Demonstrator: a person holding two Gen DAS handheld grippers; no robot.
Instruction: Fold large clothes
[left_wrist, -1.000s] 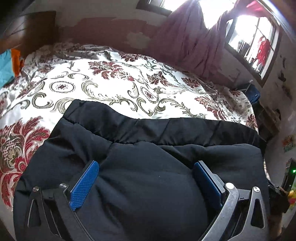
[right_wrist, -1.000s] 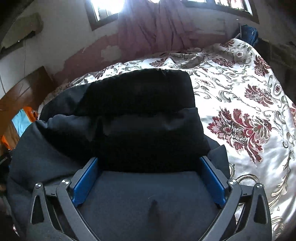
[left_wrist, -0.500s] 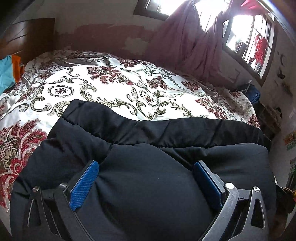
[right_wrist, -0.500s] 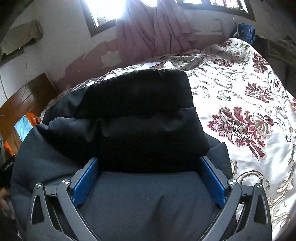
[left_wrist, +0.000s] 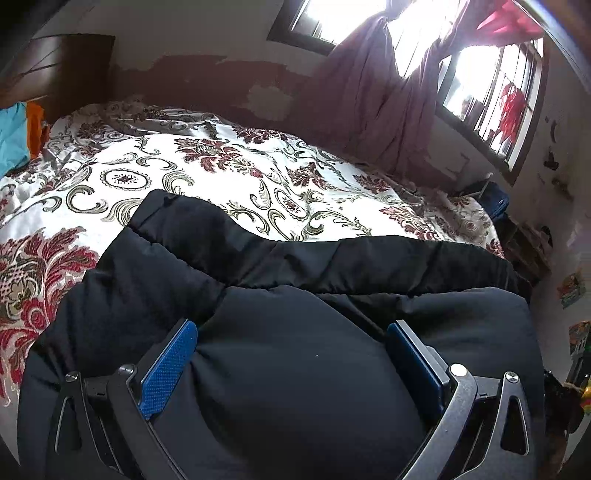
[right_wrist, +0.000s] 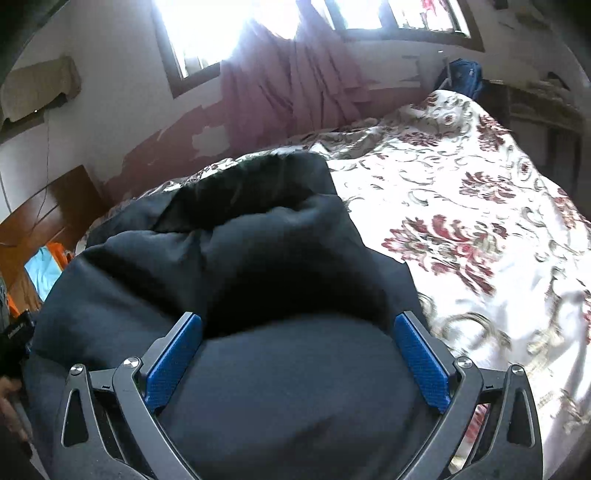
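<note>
Broadly, a bed (left_wrist: 207, 173) with a white, red-flowered cover fills the room below the windows, and a mauve curtain (left_wrist: 373, 92) hangs against the peeling wall behind it. On the near part of the bed lies the task's thing, a large, dark padded garment (left_wrist: 295, 266), puffy like a quilted coat. From the left wrist view one layer is seen lying across another, with a seamed band along its far edge; from the right wrist view the far end looks doubled over on itself, rising as a soft hump.

Both tools have thick padding bulging up between their blue pads. The left gripper (left_wrist: 291, 363) has its jaws spread wide with the fabric filling the gap, and the right gripper (right_wrist: 297, 354) stands the same way. Whether either is truly pinching the cloth or only pressing into it, I cannot tell; the pads sit far apart, so I read both as spread.

As I judge it, a fold of the near edge is in hand. The next move calls for a firm bite through bulky layers, then carrying both corners evenly away so the padding does not slide or spring back.
</note>
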